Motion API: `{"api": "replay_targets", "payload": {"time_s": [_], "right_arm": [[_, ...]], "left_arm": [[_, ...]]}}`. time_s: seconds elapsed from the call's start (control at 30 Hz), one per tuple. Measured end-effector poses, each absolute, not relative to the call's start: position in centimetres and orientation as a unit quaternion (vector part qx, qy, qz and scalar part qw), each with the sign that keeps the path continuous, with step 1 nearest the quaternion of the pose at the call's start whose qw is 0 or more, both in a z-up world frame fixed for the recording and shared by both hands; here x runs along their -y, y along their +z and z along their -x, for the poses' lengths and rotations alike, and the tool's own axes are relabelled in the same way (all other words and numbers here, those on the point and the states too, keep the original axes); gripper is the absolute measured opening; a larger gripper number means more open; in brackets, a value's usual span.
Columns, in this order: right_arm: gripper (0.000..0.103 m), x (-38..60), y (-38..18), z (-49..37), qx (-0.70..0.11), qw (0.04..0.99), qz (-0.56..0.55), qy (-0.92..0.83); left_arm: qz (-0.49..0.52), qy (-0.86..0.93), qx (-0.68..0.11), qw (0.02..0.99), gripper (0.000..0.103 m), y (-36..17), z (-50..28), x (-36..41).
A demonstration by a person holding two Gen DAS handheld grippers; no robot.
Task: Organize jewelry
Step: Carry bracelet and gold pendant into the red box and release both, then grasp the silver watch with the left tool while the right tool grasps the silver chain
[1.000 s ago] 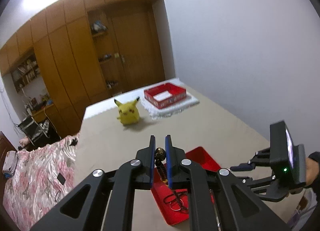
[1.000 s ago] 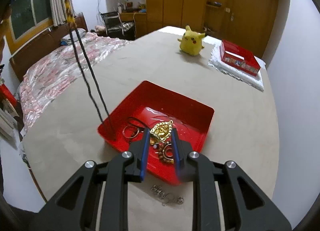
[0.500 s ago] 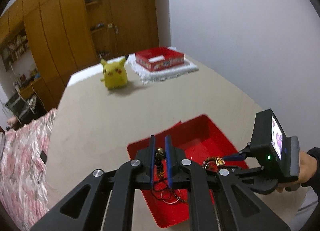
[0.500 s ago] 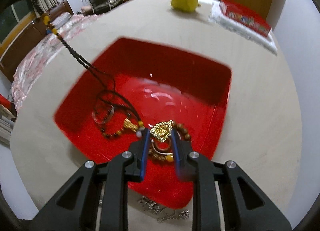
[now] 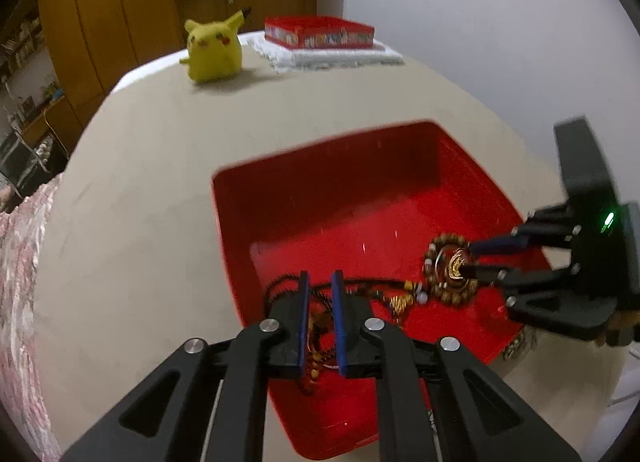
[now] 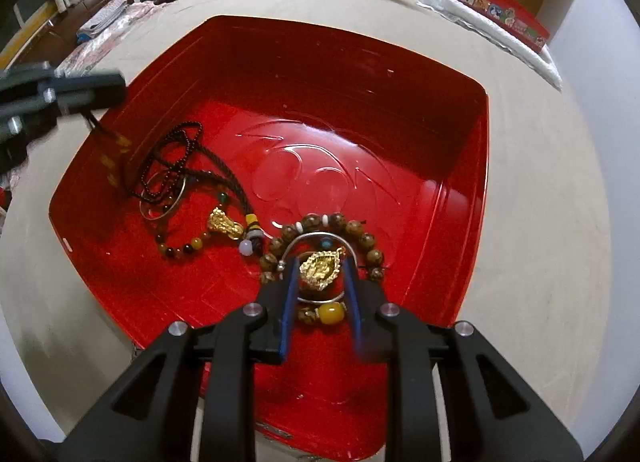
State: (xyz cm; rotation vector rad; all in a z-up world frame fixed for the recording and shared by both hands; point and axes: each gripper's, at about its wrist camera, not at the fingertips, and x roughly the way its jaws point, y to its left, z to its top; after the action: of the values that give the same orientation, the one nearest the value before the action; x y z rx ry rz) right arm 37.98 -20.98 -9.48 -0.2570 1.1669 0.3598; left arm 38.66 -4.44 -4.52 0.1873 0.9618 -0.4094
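A red tray (image 6: 460, 166) (image 5: 360, 198) sits on the tan table. In it lie a dark cord necklace (image 6: 176, 166) with a gold charm (image 6: 224, 222), a silver ring, and a brown bead bracelet (image 6: 360, 238) (image 5: 444, 290). My left gripper (image 5: 320, 282) hangs low over the tray's near-left corner, shut on the necklace's beaded end (image 5: 316, 326); it also shows in the right wrist view (image 6: 92, 90). My right gripper (image 6: 322, 266) is shut on a gold pendant (image 6: 320, 268) just above the bracelet; it also shows in the left wrist view (image 5: 468, 260).
A yellow plush toy (image 5: 214, 46) stands at the far end of the table. A red box (image 5: 320, 30) rests on a white cloth (image 5: 332, 56) beside it. A bed with a floral cover (image 5: 16, 262) lies to the left. A grey wall is on the right.
Both grippers have come down into the tray. The necklace, hanging from my left gripper a second ago, now lies mostly on the tray floor. The pendant has dropped onto the bracelet.
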Motion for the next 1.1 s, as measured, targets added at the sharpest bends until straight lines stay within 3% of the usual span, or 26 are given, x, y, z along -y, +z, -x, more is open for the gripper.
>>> {"api": "replay_targets", "payload": {"time_s": [0.13,0.37,0.47,0.7,0.87,1.1], "right_arm": [[0.03,21.3,-9.2,-37.8,-0.542,0.815,0.116,0.169],[0.037,23.0,-6.3,-35.9,-0.513,0.835,0.092,0.177],[0.043,23.9,-4.5,-33.7,-0.49,0.848,0.083,0.184],[0.051,26.5,-2.1,-27.4,-0.439,0.874,0.055,0.199],[0.056,28.2,-3.7,-23.5,-0.424,0.884,0.053,0.191],[0.056,29.0,-8.2,-22.0,-0.44,0.877,0.065,0.18]], "left_arm": [[-0.085,-0.194,-0.464,0.86,0.016,-5.4,-38.3,4.3],[-0.088,-0.192,-0.432,0.877,0.037,-2.5,-35.5,3.9],[-0.087,-0.196,-0.416,0.884,0.048,-0.9,-32.9,3.8],[-0.072,-0.211,-0.395,0.891,0.061,-0.4,-25.7,4.3],[-0.065,-0.211,-0.391,0.894,0.07,-2.3,-21.9,5.7],[-0.037,-0.172,-0.424,0.888,0.072,-7.2,-21.5,8.6]]}}
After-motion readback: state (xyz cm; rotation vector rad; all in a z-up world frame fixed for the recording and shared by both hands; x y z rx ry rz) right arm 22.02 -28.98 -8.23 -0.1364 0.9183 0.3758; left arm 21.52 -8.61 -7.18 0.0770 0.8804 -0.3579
